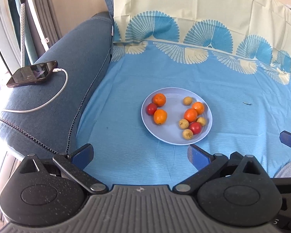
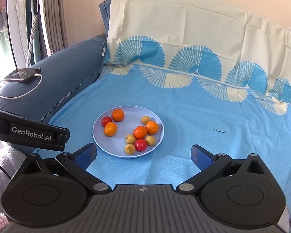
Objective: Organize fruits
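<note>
**Fruit sits on the plate, both grippers empty**

A pale blue plate (image 1: 151, 128) rests on the blue patterned sheet (image 1: 126, 155) covering a sofa seat. On its left side lie 2 oranges (image 1: 159, 99) and 1 red fruit (image 1: 151, 108), touching in a small cluster. On its right side, 2 more oranges (image 1: 190, 115) sit together with another red fruit (image 1: 195, 127) and 4 small yellowish fruits (image 1: 184, 124).

The left gripper (image 1: 140, 155) hangs short of the plate's near rim, fingers spread wide with nothing between them. The right gripper (image 2: 143, 155) is likewise short of the plate, fingers fully apart and empty.

A phone (image 1: 32, 73) with a white cable (image 1: 54, 99) lies on the sofa arm (image 1: 71, 62).
</note>
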Action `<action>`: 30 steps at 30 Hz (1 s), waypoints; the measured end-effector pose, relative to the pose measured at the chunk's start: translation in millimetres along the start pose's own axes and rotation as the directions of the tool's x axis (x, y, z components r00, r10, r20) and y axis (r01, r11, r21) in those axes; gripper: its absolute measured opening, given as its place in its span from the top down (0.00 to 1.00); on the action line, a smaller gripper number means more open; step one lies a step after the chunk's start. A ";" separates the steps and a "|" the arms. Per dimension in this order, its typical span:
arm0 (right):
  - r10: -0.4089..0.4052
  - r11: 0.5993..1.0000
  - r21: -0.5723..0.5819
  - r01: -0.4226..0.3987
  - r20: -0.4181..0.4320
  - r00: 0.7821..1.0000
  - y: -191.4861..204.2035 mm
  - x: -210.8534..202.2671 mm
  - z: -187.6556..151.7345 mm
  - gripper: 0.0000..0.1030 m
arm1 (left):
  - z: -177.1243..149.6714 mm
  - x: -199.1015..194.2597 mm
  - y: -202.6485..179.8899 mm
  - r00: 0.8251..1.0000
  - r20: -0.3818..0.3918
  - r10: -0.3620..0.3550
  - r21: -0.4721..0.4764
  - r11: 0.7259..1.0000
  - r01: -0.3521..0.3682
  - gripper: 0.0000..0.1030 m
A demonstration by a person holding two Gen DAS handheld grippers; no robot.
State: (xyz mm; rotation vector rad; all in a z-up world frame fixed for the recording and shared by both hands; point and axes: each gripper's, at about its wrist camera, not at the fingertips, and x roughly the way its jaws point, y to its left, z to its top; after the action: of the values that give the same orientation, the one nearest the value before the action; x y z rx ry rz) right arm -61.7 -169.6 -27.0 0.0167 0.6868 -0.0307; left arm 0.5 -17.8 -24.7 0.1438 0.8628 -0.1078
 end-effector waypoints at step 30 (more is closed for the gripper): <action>-0.012 1.000 0.022 0.011 0.026 1.000 -5.6 -15.4 -4.2 0.01 | -1.6 -8.5 -3.5 1.000 0.003 -0.004 0.016 1.000 0.004 0.00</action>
State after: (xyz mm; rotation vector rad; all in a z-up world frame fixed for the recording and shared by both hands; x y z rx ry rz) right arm -76.4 -174.7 -20.5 0.0331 0.6607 -0.0493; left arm -6.7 -20.6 -19.6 0.1568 0.8589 -0.1183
